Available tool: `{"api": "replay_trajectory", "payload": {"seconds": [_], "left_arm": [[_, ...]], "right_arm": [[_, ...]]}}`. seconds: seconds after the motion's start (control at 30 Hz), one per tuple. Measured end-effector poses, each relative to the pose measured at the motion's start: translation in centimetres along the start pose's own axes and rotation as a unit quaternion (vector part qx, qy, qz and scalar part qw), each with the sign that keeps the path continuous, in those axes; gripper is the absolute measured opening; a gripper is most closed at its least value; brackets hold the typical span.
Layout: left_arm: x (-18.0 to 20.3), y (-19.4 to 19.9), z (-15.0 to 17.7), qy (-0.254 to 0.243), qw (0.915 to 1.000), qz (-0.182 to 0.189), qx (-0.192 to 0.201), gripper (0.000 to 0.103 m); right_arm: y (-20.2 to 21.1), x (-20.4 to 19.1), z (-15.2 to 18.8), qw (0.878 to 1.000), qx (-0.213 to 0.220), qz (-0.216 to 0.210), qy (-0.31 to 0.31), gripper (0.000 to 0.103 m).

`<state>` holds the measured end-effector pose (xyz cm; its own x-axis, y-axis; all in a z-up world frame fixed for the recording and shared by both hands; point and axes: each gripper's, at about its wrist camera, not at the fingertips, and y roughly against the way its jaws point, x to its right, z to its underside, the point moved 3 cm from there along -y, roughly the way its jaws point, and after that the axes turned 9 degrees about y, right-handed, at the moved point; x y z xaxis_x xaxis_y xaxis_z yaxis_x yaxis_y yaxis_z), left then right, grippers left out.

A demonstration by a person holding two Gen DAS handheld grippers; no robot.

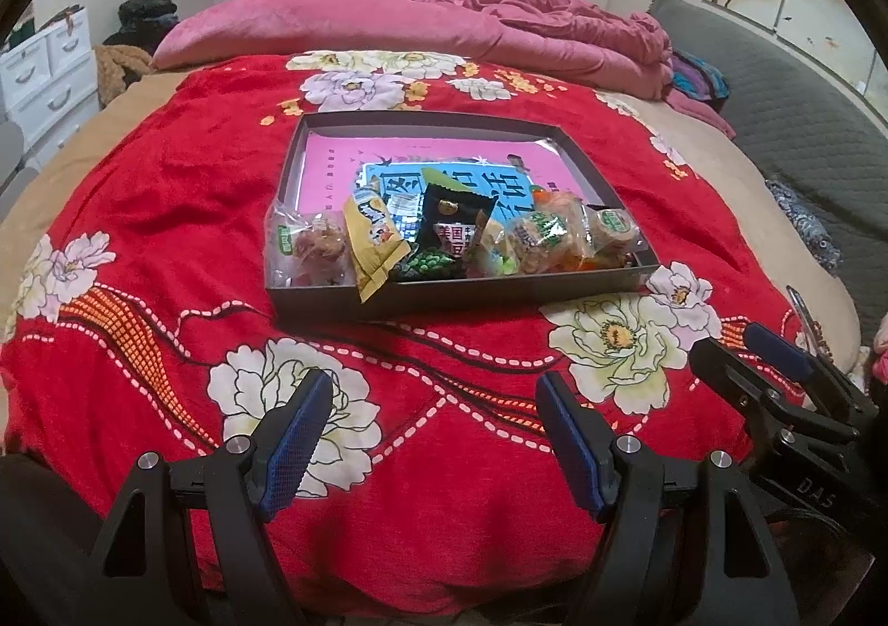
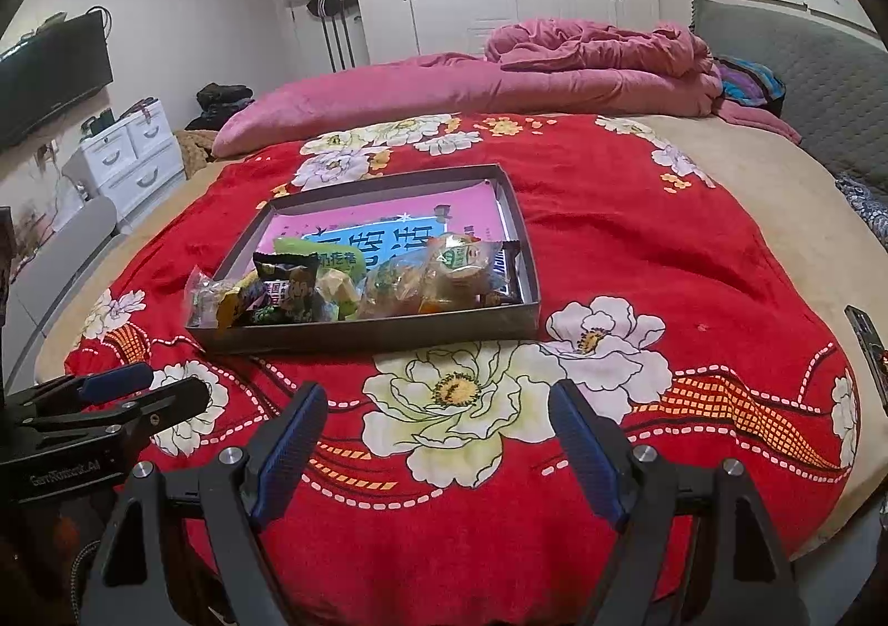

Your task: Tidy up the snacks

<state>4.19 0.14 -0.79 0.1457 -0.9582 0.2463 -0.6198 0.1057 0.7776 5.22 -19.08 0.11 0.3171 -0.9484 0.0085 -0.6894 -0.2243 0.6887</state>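
A shallow grey box (image 1: pixel 455 293) lies on the red flowered blanket, lined with a pink and blue sheet (image 1: pixel 333 165). Several snack packets are heaped at its near end: a clear one (image 1: pixel 308 243), a yellow one (image 1: pixel 374 237), a black one (image 1: pixel 452 229) and clear pastry packs (image 1: pixel 577 235). The box (image 2: pixel 388 332) and snacks (image 2: pixel 344 282) also show in the right wrist view. My left gripper (image 1: pixel 433 393) is open and empty, short of the box. My right gripper (image 2: pixel 438 404) is open and empty, also short of it, and shows in the left wrist view (image 1: pixel 743 348).
A pink duvet (image 1: pixel 444 26) is piled across the far side of the bed. A grey headboard (image 2: pixel 805 65) runs along the right. White drawers (image 2: pixel 133 149) and a TV (image 2: pixel 50 71) stand at the left. A dark flat object (image 2: pixel 868 348) lies at the blanket's right edge.
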Motion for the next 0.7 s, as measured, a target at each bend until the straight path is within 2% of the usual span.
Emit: {"api": "replay_trajectory", "payload": {"seconds": [0.47, 0.6, 0.7], "left_arm": [[-0.2, -0.2, 0.0, -0.003, 1.0, -0.009, 0.0, 0.077], [-0.7, -0.7, -0.4, 0.004, 0.9999, 0.005, -0.013, 0.077], [-2.6, -0.2, -1.6, 0.022, 0.9994, -0.018, 0.02, 0.077]], "right_arm": [[-0.2, -0.2, -0.1, 1.0, 0.001, -0.003, 0.003, 0.081], [-0.7, 1.3, -0.6, 1.0, 0.005, 0.007, -0.006, 0.081], [-1.5, 4.0, -1.3, 0.999, 0.007, 0.024, -0.025, 0.082]]}}
